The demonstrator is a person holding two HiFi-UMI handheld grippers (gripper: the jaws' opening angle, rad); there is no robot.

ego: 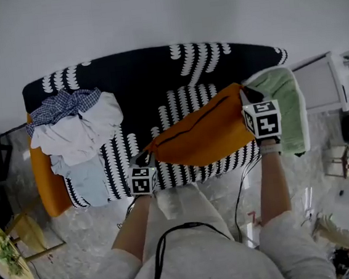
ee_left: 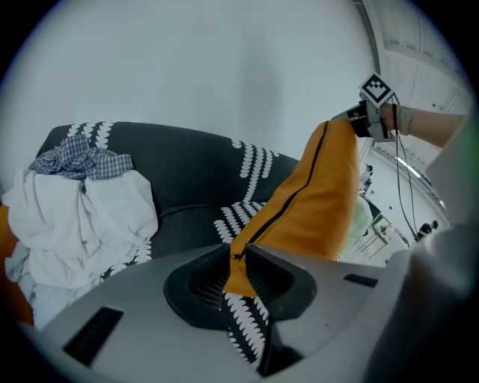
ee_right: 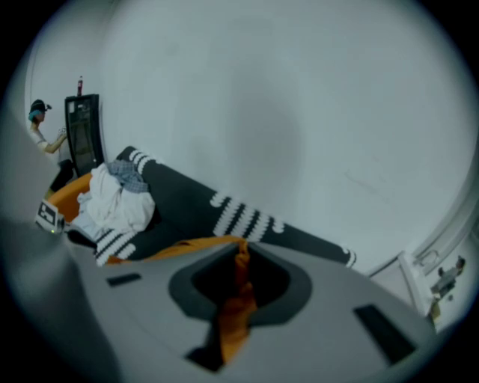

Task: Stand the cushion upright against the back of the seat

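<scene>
Orange cushion stretches between both grippers: left gripper pinches its lower corner, right gripper seemingly pinches the upper corner.

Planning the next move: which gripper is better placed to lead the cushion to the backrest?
Right, probably: right gripper holds the cushion corner nearer the backrest; left gripper is at the seat's front.
</scene>
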